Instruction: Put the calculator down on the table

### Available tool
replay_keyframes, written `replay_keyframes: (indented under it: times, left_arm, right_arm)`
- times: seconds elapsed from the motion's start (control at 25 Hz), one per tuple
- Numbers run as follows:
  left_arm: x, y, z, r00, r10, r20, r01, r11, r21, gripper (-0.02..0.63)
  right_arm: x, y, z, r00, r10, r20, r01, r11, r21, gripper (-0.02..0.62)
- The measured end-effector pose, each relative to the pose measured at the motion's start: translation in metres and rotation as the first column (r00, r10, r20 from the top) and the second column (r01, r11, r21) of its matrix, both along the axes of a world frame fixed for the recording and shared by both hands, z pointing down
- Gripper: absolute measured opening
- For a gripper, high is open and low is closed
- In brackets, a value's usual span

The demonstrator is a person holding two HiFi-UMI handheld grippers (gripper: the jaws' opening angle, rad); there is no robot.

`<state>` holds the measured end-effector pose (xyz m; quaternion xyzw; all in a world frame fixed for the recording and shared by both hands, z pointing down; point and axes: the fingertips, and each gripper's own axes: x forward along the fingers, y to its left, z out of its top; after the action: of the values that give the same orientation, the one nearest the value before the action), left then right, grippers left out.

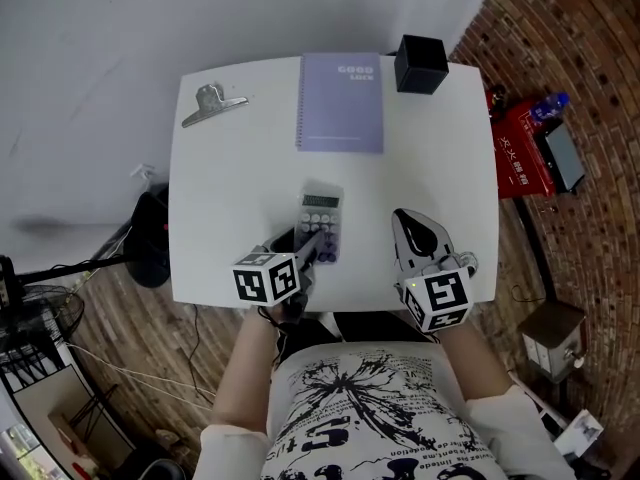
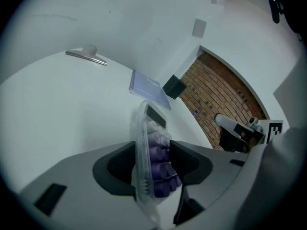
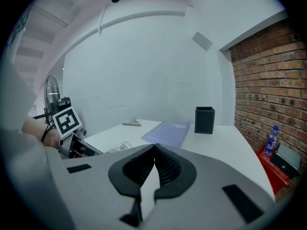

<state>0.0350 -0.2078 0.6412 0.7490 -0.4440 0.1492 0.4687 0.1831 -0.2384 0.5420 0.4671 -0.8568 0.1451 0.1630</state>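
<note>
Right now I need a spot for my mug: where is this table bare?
Bare: the left stretch from the binder clip to the left gripper, and the right side from the pen holder to the right gripper. Crowded: around the calculator.

Table [image 1: 230,193]: white, square with rounded corners, its far edge set against a wall.
White wall [image 1: 100,28]: plain and bare behind the table.
Brick wall [image 3: 268,71]: red-brown, to the table's right.
Floor [image 1: 130,328]: red-brown brick pattern, with cables [image 1: 110,370] trailing at the left.
Light: even and soft, with faint shadows.
</note>
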Motion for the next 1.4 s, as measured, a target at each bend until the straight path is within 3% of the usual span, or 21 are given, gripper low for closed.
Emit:
replay_keyframes:
  times: [0.16, 0.36, 0.56, 0.68, 0.8, 1.04, 1.24, 1.4]
  left_arm:
    - [-0.014, -0.001, 0.008, 0.999, -0.035, 0.032, 0.035, 0.999, -0.022, 0.239]
    - [-0.016, 0.000, 0.003, 0.997, -0.007, 0.080, 0.007, 1.000, 0.005, 0.242]
    - [-0.020, -0.009, -0.036, 0.988, 0.019, 0.153, -0.041, 0.989, 0.140, 0.238]
    - [-0.024, -0.019, -0.078, 0.983, 0.007, 0.181, -0.052, 0.968, 0.244, 0.182]
    - [-0.025, -0.024, -0.127, 0.978, -0.005, 0.207, -0.071, 0.932, 0.356, 0.140]
    - [-0.024, -0.013, -0.215, 0.965, -0.037, 0.258, -0.119, 0.817, 0.564, 0.051]
    - [-0.022, 0.002, -0.265, 0.961, -0.044, 0.274, -0.155, 0.733, 0.663, 0.017]
    - [-0.017, 0.014, -0.295, 0.971, -0.025, 0.238, -0.160, 0.672, 0.723, 0.014]
  right_arm:
    - [-0.005, -0.001, 0.002, 1.000, -0.017, -0.003, 0.017, 1.000, -0.005, 0.014]
    - [-0.009, 0.002, 0.005, 0.999, -0.026, -0.021, 0.026, 1.000, -0.012, 0.014]
    - [-0.007, 0.004, -0.005, 1.000, -0.009, -0.011, 0.009, 1.000, -0.020, 0.014]
    - [-0.004, 0.002, -0.018, 1.000, 0.001, -0.006, -0.001, 1.000, 0.002, 0.014]
    - [-0.004, 0.004, -0.038, 1.000, -0.012, -0.004, 0.012, 0.999, 0.034, 0.014]
    - [-0.005, 0.012, -0.086, 0.998, -0.052, -0.027, 0.055, 0.988, 0.145, 0.014]
    - [0.009, 0.017, -0.129, 1.000, -0.001, -0.010, 0.003, 0.966, 0.259, 0.014]
    - [0.019, 0.024, -0.157, 1.000, 0.027, 0.009, -0.028, 0.943, 0.331, 0.014]
